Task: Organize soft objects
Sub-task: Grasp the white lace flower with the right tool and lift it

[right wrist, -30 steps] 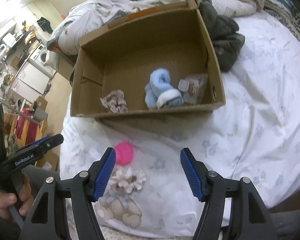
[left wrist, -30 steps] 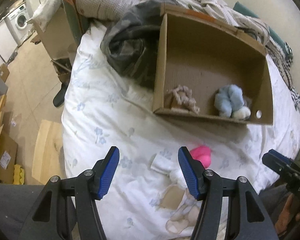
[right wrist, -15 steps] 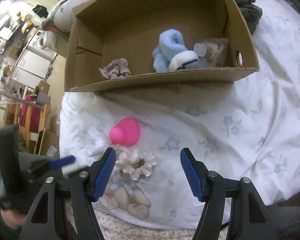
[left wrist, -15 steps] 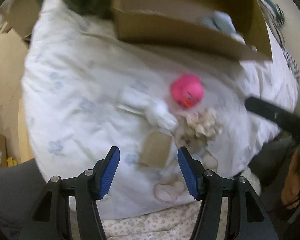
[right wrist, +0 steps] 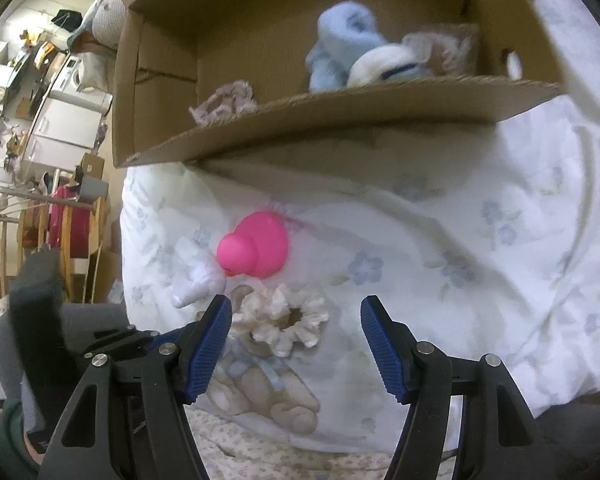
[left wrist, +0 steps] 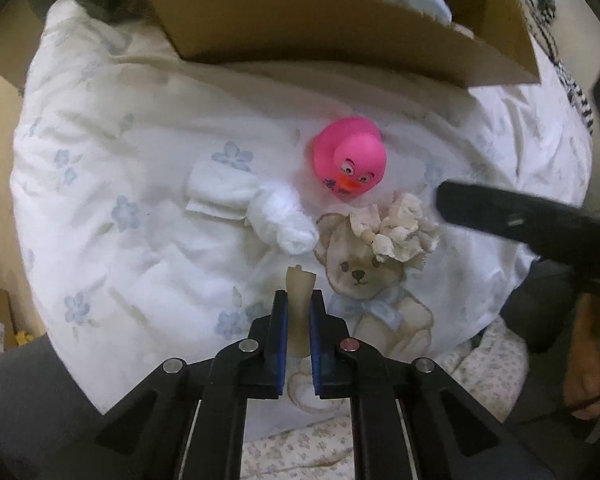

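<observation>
Socks [left wrist: 252, 208] lie on floral bedding [left wrist: 112, 240]; left tool [left wrist: 299, 312] pinches their tag [left wrist: 299, 300], right tool [right wrist: 296, 336] spread.

On both our grippers, left [left wrist: 298, 322] and right [right wrist: 296, 342], we see ribbed blue pads [right wrist: 210, 344] on black angular fingers with round silver screws, one on the left reddish; nearest the right's pads, a green sleeve cuff [right wrist: 8, 436]
</observation>
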`<state>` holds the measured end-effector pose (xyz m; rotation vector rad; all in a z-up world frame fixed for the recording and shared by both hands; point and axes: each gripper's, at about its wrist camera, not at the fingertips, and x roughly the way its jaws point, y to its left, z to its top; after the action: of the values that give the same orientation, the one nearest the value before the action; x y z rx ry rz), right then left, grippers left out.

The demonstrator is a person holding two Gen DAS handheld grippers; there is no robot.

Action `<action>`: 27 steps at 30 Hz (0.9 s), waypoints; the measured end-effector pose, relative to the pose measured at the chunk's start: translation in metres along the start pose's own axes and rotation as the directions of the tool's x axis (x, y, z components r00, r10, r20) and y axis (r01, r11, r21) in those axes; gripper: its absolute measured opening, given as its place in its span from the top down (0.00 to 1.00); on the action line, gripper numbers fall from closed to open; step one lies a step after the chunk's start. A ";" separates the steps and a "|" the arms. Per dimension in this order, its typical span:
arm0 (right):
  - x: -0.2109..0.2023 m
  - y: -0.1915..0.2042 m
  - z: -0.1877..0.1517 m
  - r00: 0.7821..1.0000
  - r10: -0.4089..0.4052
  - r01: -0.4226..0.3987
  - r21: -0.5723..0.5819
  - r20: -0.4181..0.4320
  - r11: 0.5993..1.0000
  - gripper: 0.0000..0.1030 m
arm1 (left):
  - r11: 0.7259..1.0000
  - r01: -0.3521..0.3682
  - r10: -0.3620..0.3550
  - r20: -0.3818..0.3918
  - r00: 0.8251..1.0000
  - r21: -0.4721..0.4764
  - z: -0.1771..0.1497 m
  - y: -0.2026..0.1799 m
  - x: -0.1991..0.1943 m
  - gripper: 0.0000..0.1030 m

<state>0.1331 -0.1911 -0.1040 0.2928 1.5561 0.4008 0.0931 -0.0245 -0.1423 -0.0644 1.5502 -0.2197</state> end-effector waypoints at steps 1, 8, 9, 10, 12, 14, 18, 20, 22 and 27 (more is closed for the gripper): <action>0.004 0.002 0.001 1.000 0.000 0.000 -0.003 -0.012 1.000 0.32 | 1.000 0.004 -0.004 0.015 1.000 -0.007 -0.002 0.002 -0.006 0.91; 0.032 0.011 0.002 0.996 -0.039 0.037 -0.022 -0.085 0.999 0.32 | 0.994 -0.025 0.038 0.125 0.991 -0.103 -0.006 0.027 -0.037 0.92; 0.035 0.011 0.002 0.995 -0.040 0.038 -0.021 -0.090 0.999 0.32 | 0.993 -0.034 0.050 0.133 0.990 -0.115 -0.005 0.029 -0.038 0.91; 0.038 0.012 0.003 0.995 -0.038 0.037 -0.018 -0.095 0.999 0.32 | 0.991 -0.045 0.063 0.140 0.988 -0.126 0.000 0.032 -0.038 0.91; 0.042 0.014 0.003 0.995 -0.034 0.032 -0.023 -0.098 0.999 0.32 | 0.987 -0.061 0.084 0.151 0.985 -0.150 0.002 0.039 -0.040 0.91; 0.043 0.019 0.003 0.995 -0.034 0.030 -0.045 -0.092 0.999 0.38 | 0.984 -0.061 0.087 0.155 0.984 -0.166 0.007 0.042 -0.041 0.91; 0.048 0.032 -0.002 0.993 -0.020 0.008 -0.102 -0.114 0.995 0.66 | 0.982 -0.054 0.085 0.165 0.983 -0.179 0.011 0.049 -0.046 0.91; 0.045 0.036 -0.004 0.994 -0.025 0.011 -0.127 -0.103 0.992 0.77 | 0.982 -0.053 0.084 0.169 0.982 -0.181 0.013 0.048 -0.047 0.91; 0.040 0.038 -0.005 0.997 -0.020 0.009 -0.133 -0.081 0.991 0.81 | 0.982 -0.049 0.081 0.174 0.981 -0.183 0.013 0.045 -0.046 0.91; 0.020 0.034 -0.009 0.999 0.016 -0.020 -0.116 -0.031 0.993 0.82 | 0.982 -0.049 0.086 0.199 0.976 -0.184 0.012 0.046 -0.053 0.92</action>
<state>0.1214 -0.1521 -0.1077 0.2115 1.5540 0.5098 0.1091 0.0284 -0.0983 -0.1701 1.3593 -0.0188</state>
